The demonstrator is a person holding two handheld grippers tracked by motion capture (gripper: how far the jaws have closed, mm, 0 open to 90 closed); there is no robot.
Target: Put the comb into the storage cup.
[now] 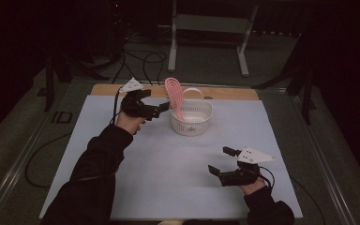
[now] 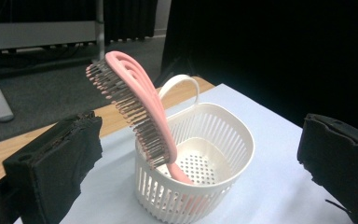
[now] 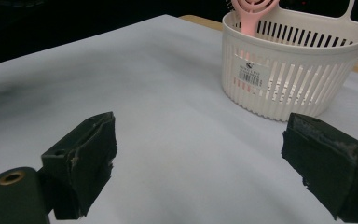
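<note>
A pink hairbrush (image 1: pixel 174 95) (image 2: pixel 135 109) stands handle-down in a white slatted basket (image 1: pixel 193 123) (image 2: pixel 223 135), leaning on its rim with the bristle head sticking up and out. My left gripper (image 1: pixel 163 106) (image 2: pixel 200 163) is open just left of the basket, its jaws wide apart and free of the brush. Near the front right of the white mat my right gripper (image 1: pixel 222 161) (image 3: pixel 205 168) hovers open with nothing between its jaws. In the right gripper view the basket (image 3: pixel 293 60) stands ahead, the pink hairbrush (image 3: pixel 251 14) poking above it.
The white mat (image 1: pixel 168 168) covers a wooden table (image 1: pixel 225 93). A metal frame stand (image 1: pixel 206 28) and cables lie on the dark floor behind. Wide free room on the mat between the two grippers.
</note>
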